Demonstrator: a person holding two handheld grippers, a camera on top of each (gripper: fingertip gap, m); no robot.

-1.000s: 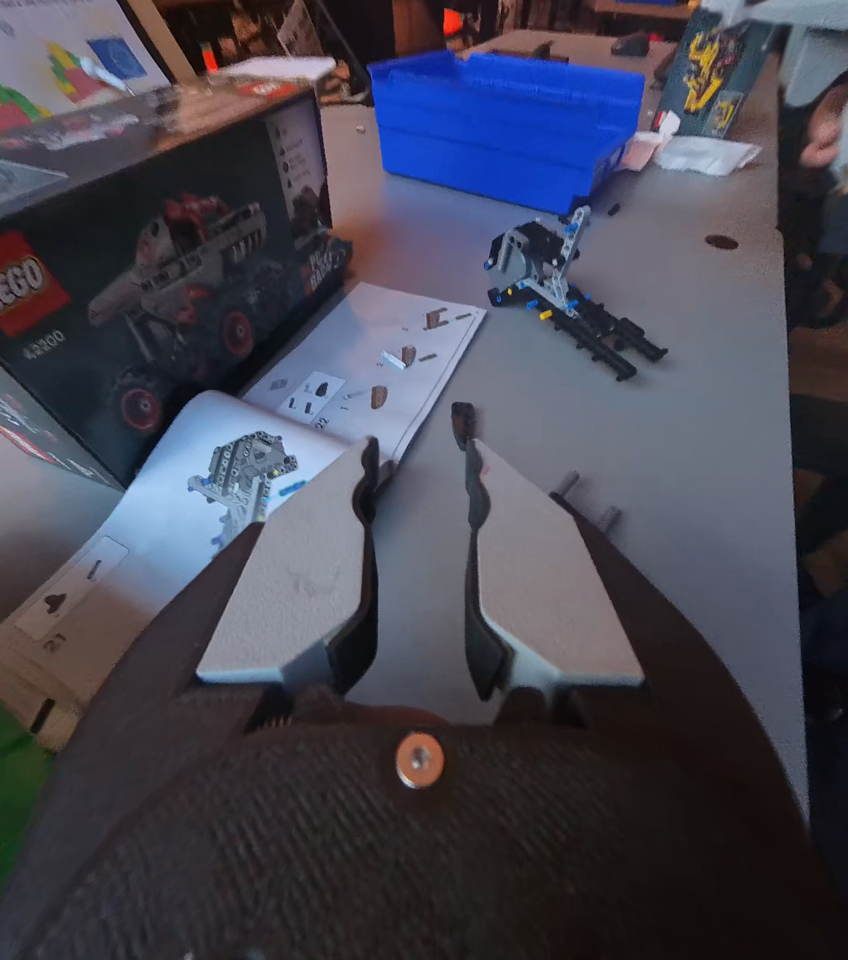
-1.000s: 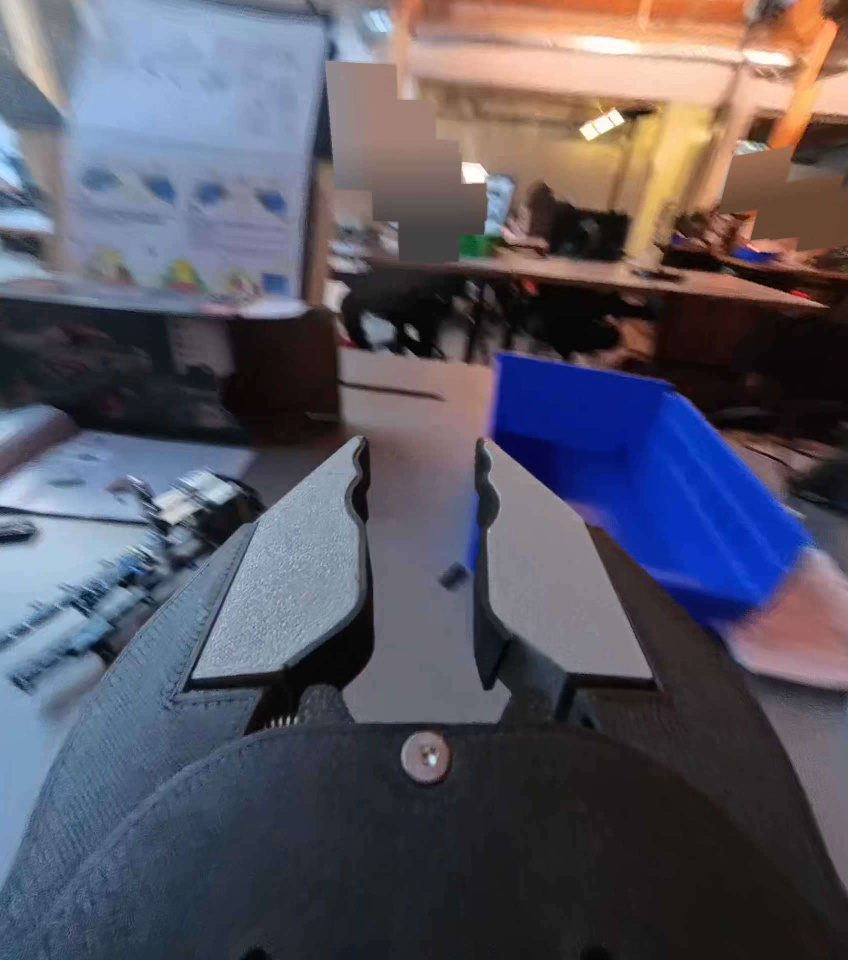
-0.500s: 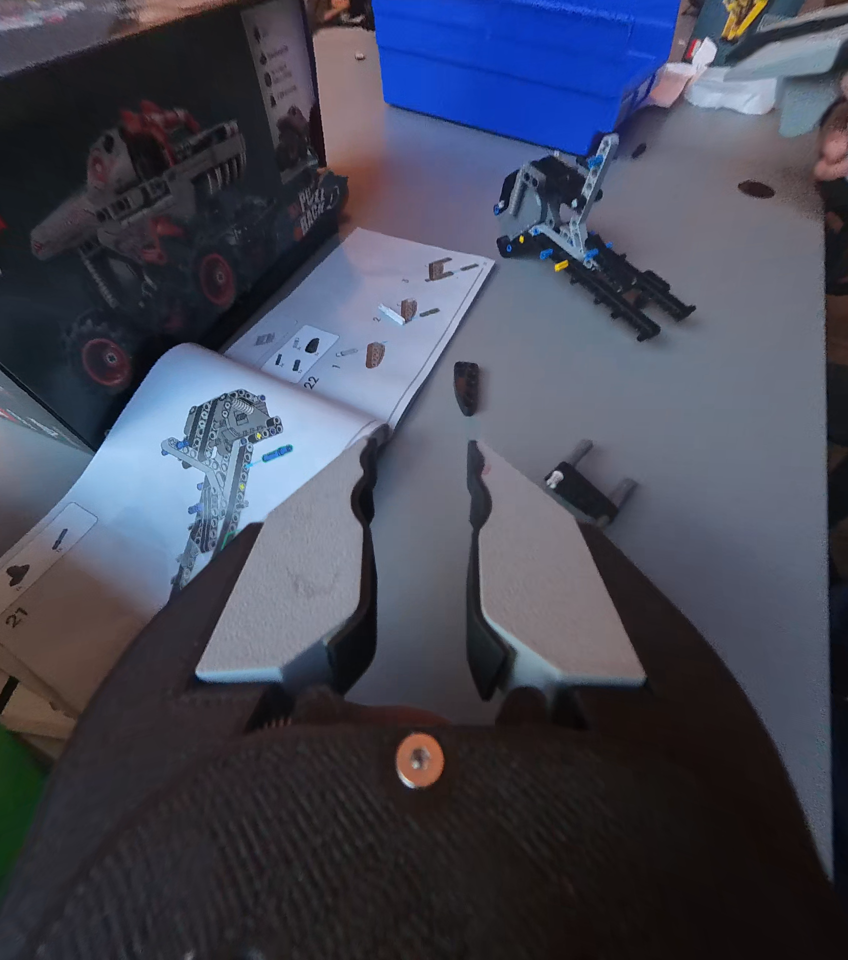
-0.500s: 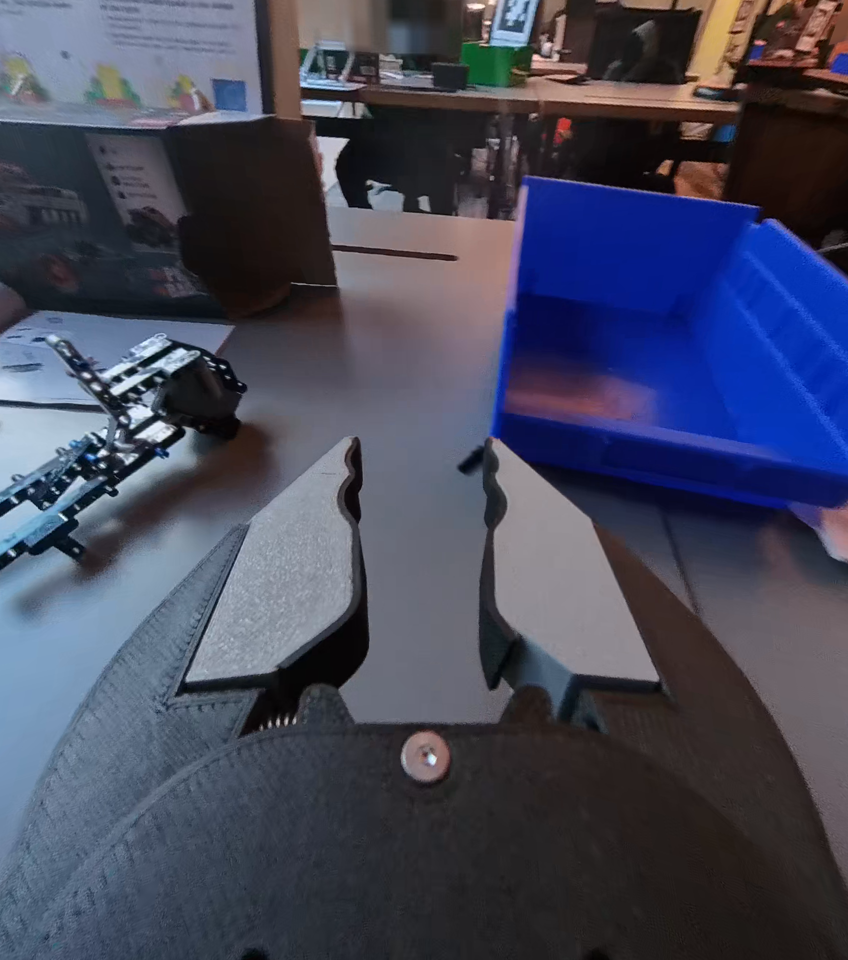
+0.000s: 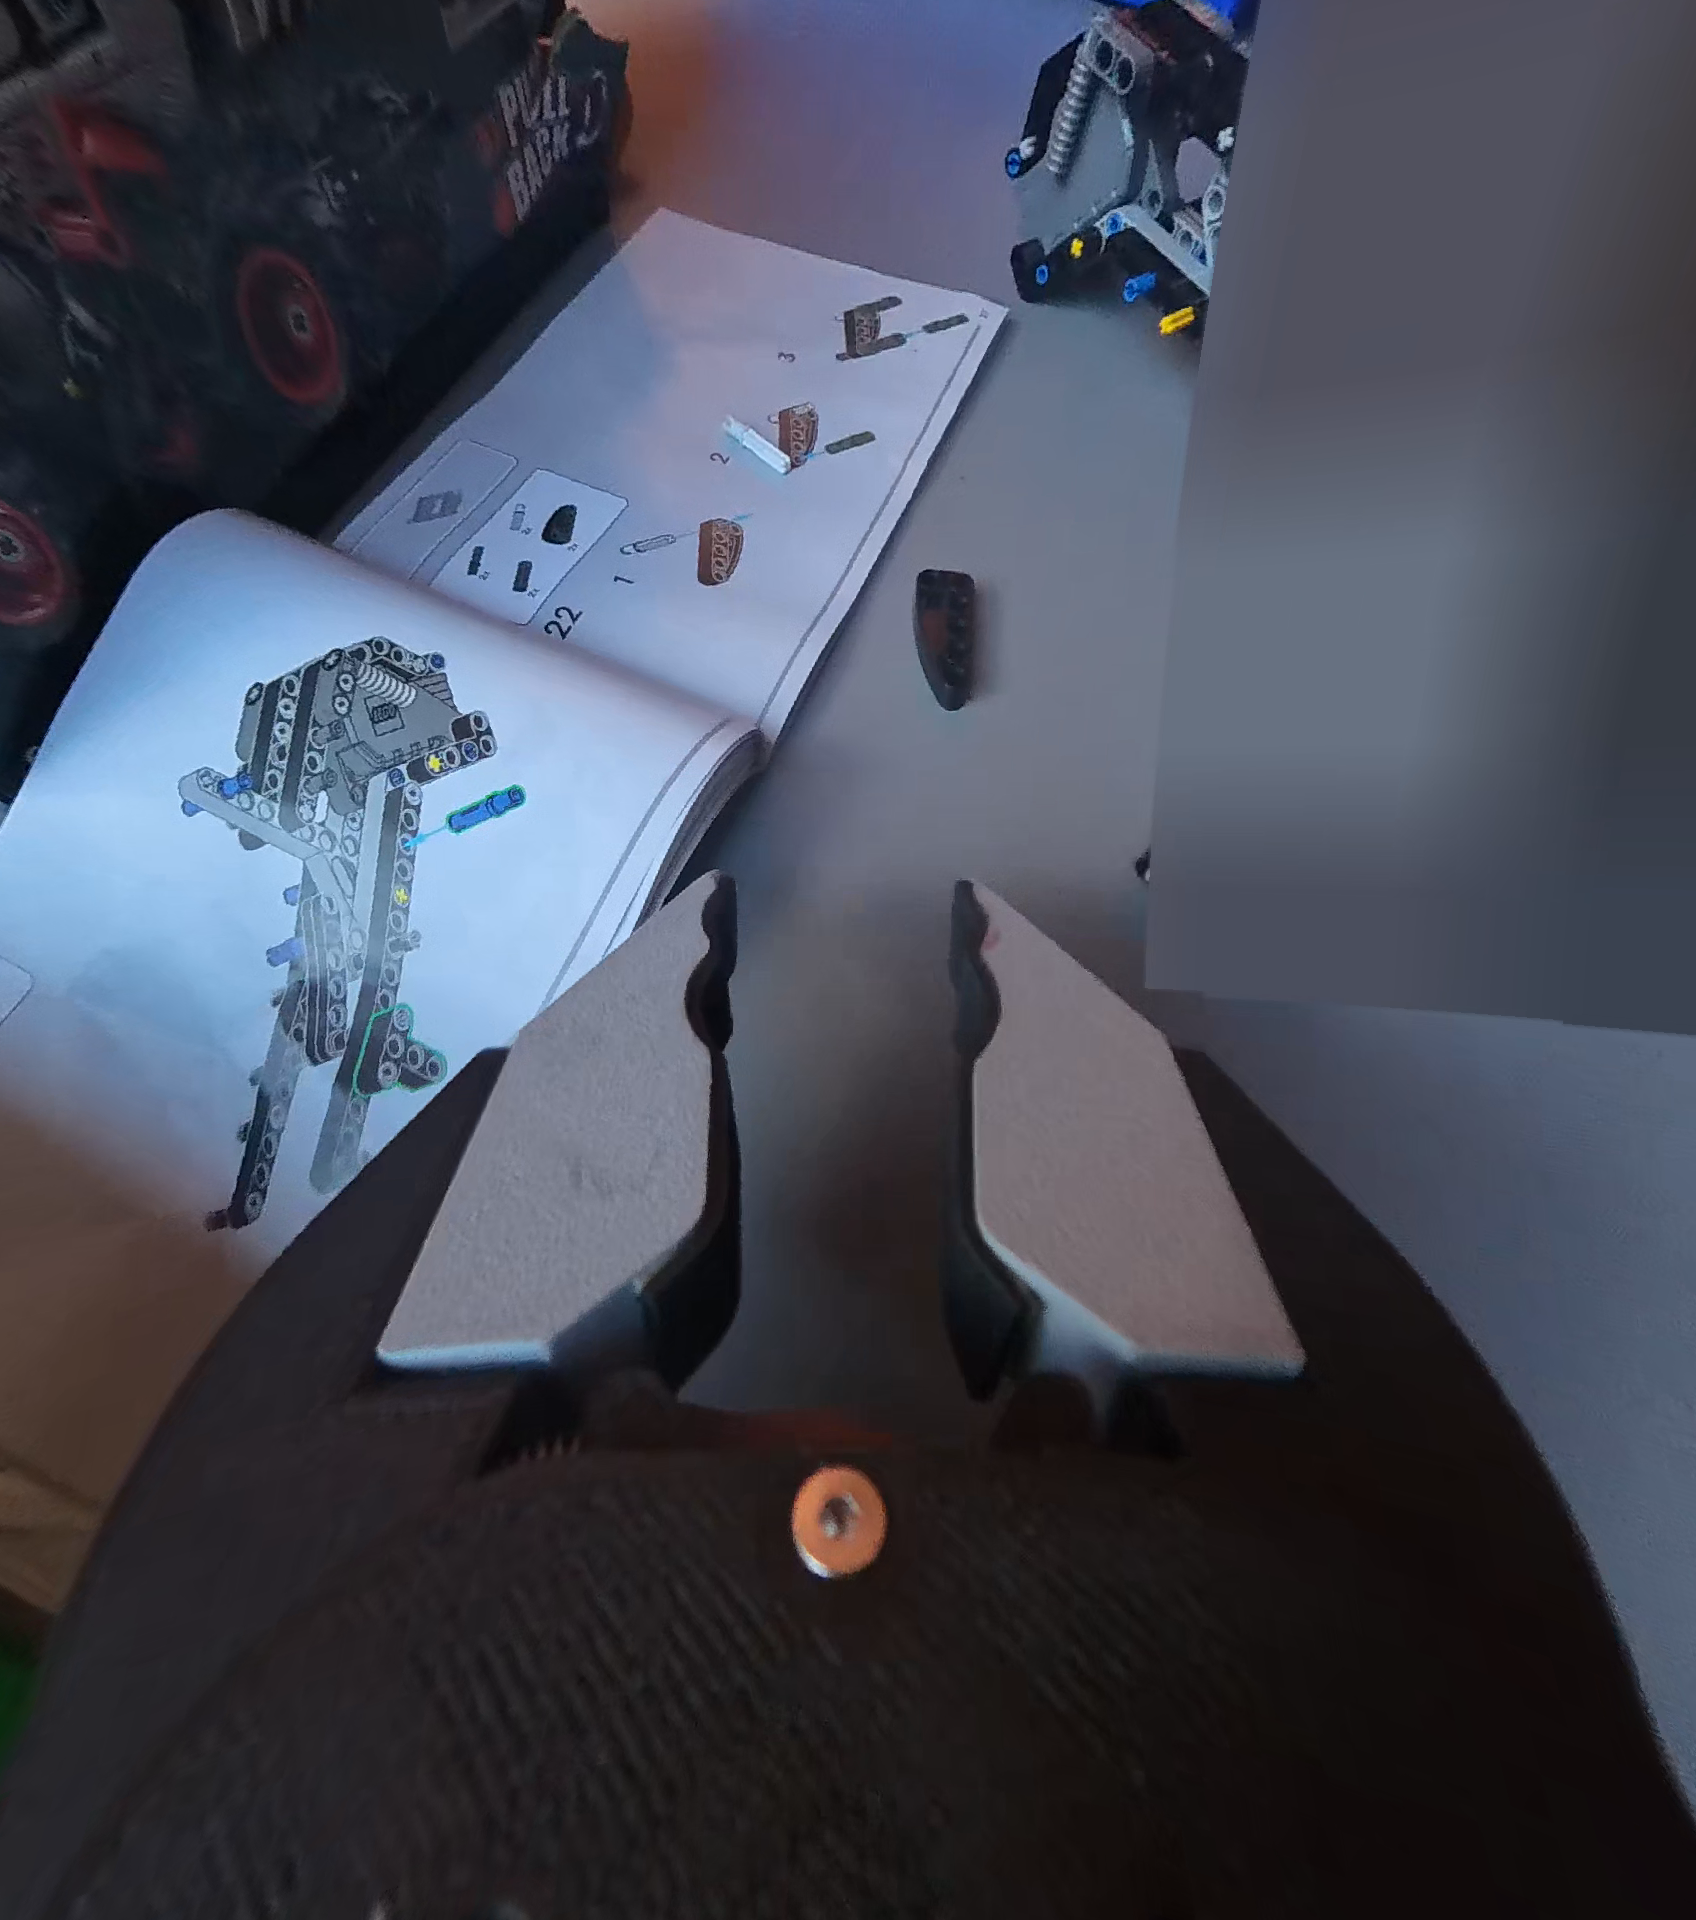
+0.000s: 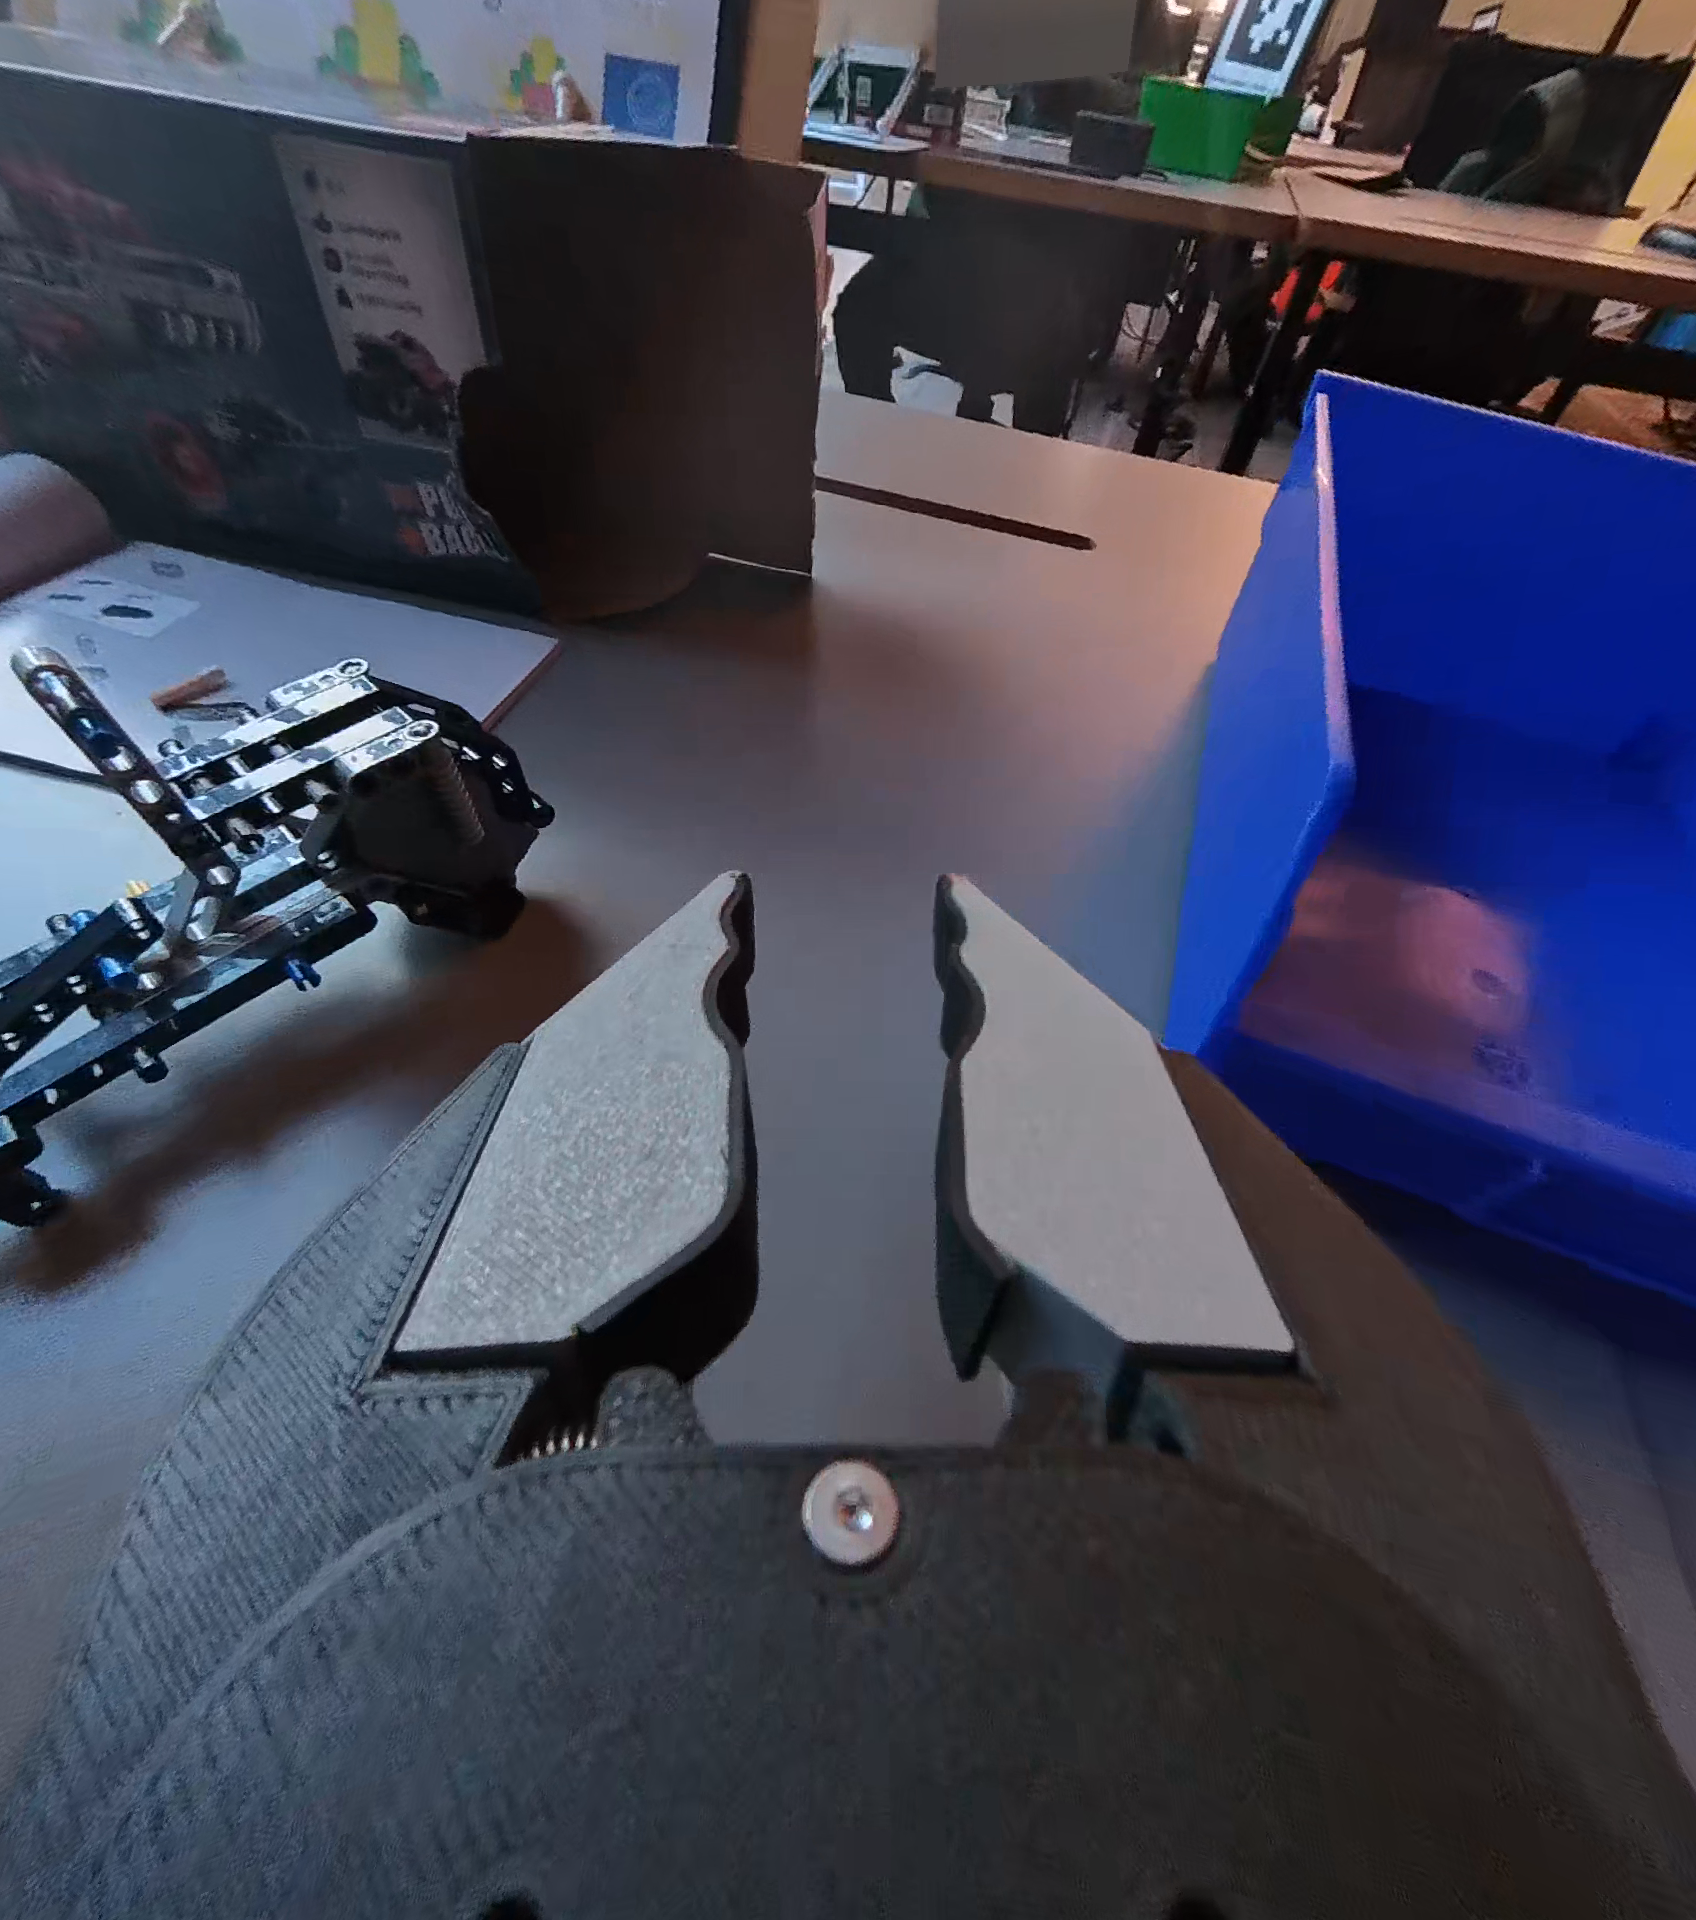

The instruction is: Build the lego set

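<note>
Partly built black and grey lego chassis (image 6: 200, 883) of studded beams with a coil spring lying on the dark grey bench (image 6: 823, 727), ahead and to the left of the right tool (image 6: 842, 883), well apart from its tips. Same chassis (image 5: 1124, 187) far ahead and right of the left tool (image 5: 836, 894), cut off by a blurred patch. Small black curved lego piece (image 5: 948, 636) flat on the bench just ahead of the left tool, slightly right of its centre line, beside the edge of the open white instruction booklet (image 5: 511, 727). Booklet spread ahead-left of the left tool, nearest corner just by the left fingertip (image 5: 714, 914). Dark printed cardboard set box (image 5: 148, 260) standing beyond the booklet. Bright blue plastic bin (image 6: 1509, 831) close on the right of the right tool, open top, pale blurred contents inside.

Both tools empty, held above the bench, jaws moderately parted, nothing between them.
</note>
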